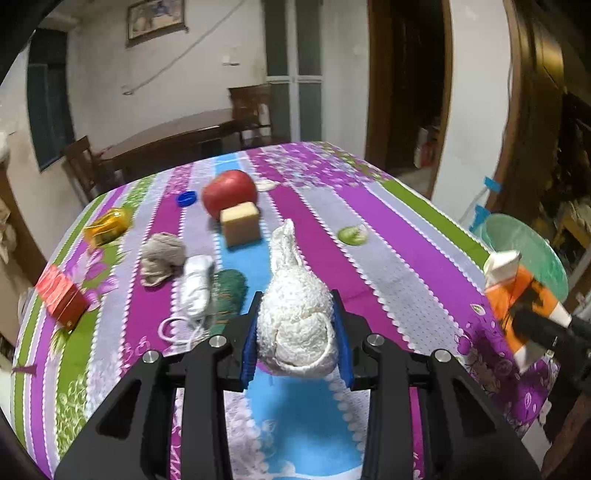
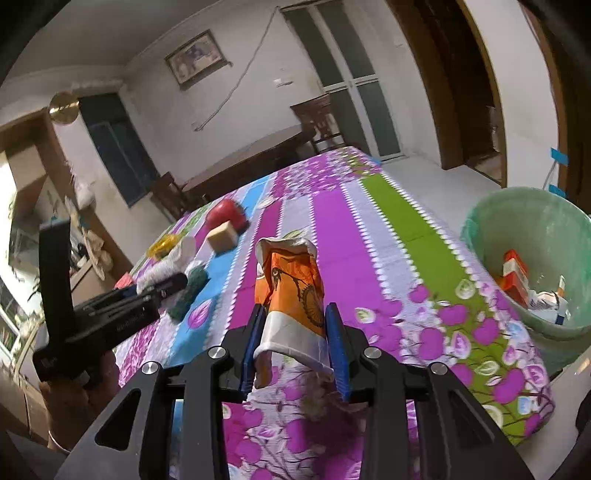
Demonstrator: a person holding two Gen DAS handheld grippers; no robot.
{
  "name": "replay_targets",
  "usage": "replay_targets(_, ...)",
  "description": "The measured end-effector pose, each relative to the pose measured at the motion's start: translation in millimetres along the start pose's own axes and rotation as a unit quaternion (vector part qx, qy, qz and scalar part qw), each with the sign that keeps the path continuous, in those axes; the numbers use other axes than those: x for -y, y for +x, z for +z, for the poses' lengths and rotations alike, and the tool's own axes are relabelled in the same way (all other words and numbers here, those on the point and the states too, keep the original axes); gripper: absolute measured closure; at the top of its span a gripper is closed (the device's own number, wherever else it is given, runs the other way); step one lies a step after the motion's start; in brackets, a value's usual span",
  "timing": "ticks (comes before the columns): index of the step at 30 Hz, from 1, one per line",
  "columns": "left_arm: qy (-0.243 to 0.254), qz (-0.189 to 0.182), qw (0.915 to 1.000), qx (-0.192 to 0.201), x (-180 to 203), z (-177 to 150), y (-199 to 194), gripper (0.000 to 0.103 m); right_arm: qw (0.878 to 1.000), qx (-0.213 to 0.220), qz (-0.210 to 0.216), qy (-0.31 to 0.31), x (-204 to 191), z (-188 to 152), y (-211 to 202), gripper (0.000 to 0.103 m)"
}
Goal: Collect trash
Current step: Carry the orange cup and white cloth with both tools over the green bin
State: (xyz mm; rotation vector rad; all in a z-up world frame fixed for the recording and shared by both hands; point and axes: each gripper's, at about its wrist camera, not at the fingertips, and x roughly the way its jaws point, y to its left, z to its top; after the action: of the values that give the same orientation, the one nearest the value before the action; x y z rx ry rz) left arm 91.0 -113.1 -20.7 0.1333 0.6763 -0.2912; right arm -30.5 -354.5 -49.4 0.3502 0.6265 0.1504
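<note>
Left gripper (image 1: pixel 295 332): clamped on white crumpled wad (image 1: pixel 293 306), held above striped tablecloth (image 1: pixel 388 258), long axis pointing away, tapering tip forward. Right gripper (image 2: pixel 295 343): clamped on orange wrapper (image 2: pixel 291 288), lengthwise along fingers (image 2: pixel 338 350), near end blurred. Green bin (image 2: pixel 491 236) beside table, cut off at right.

walls: white, framed picture (image 1: pixel 155 20); furniture: dark wooden table (image 1: pixel 166 142), chairs (image 1: pixel 251 110); floor: pale

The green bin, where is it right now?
In the right wrist view the green bin stands off the table's right edge, right of the orange packet.
</note>
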Motion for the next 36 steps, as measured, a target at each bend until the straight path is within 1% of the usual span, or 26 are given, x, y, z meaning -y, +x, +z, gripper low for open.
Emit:
replay_targets(2, -0.005, 0.013, 0.9999, 0.006, -1, -1, 0, 0.07, 1.0, -0.006, 0.005, -0.005, -6, -2, 3, 0.068)
replay_targets(9, -0.023, 0.025, 0.9994, 0.012, -10, -5, -3, 0.07, 1.0, -0.016, 0.009, -0.019, -17, -5, 7, 0.068)
replay_targets(22, -0.023, 0.039, 0.9988, 0.02, -11, -5, -4, 0.07, 0.999, -0.016, 0.01, -0.026, -19, -7, 3, 0.068)
replay_targets(36, -0.006, 0.04, 0.9988, 0.028, 6, 4, -2, 0.07, 1.0, 0.008, 0.0, -0.019, -5, 1, -12, 0.068)
